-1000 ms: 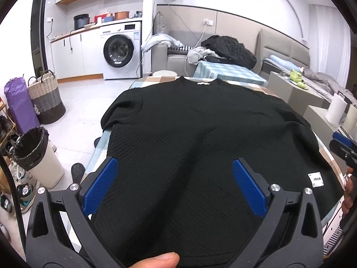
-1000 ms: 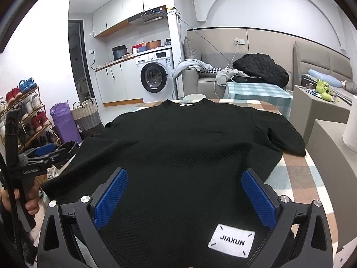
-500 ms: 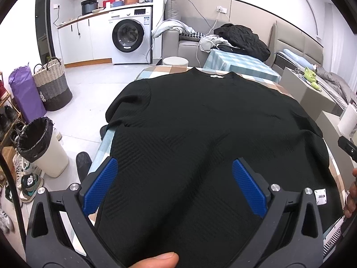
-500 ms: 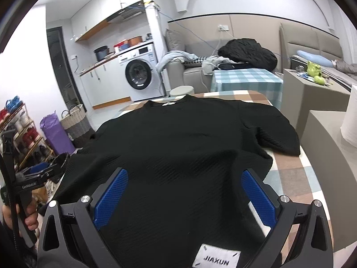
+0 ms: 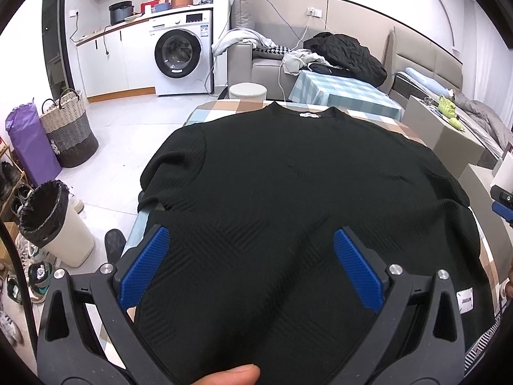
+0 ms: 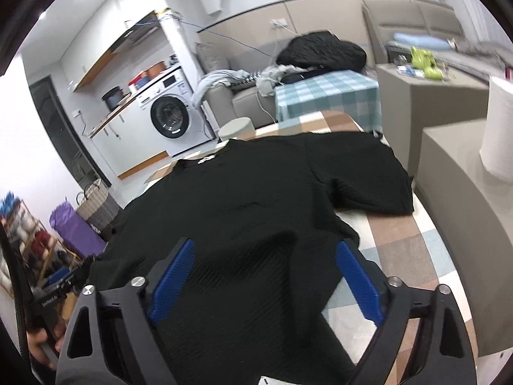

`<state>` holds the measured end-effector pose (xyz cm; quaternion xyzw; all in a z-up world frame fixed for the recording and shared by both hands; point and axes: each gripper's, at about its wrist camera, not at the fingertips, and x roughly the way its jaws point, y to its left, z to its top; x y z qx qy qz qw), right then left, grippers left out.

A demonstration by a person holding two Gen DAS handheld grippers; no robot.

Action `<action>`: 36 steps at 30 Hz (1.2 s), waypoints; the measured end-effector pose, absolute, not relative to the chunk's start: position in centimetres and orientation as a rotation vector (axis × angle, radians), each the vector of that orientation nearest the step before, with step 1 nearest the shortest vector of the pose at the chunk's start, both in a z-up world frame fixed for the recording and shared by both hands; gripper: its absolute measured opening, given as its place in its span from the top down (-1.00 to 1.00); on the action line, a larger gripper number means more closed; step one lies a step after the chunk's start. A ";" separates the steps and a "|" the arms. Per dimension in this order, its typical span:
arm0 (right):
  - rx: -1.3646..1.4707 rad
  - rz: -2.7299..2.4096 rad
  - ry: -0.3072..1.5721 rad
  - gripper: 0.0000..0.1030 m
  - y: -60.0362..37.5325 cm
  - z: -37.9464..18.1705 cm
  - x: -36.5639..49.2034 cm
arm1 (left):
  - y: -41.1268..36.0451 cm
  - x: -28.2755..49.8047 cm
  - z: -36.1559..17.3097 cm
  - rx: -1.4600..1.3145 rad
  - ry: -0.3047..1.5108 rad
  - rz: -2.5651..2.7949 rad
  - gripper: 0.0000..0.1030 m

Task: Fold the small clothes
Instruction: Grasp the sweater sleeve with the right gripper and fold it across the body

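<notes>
Both sleeves of black sweater (image 5: 288, 199) partly hidden.

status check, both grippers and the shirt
Left gripper open, right gripper open, both over the hem. Black shirt flat, unfolded on checked table. Nothing in the way.

Both cameras sit low and close over the hem end of the black top (image 5: 288, 192), facing along it toward the washing machine (image 5: 179, 57). The left wrist view looks level and square. The right wrist view (image 6: 243, 211) is tilted, from further right. Both share the top, the washing machine (image 6: 166, 118) and the sofa (image 5: 256, 64).
</notes>
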<state>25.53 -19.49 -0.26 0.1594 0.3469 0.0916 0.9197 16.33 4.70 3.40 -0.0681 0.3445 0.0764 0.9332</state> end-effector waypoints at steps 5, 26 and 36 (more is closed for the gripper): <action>0.405 0.105 0.760 -0.74 -23.0 -1.1 27.4 | 5.0 18.1 2.9 -0.145 0.722 0.129 -0.65; 0.499 -0.212 0.915 0.20 -33.1 -7.8 37.4 | 4.3 23.7 1.6 -0.140 0.742 0.103 -0.64; 0.477 -0.205 0.810 0.84 -33.7 -4.7 38.0 | 4.6 24.4 1.2 -0.149 0.733 0.089 -0.64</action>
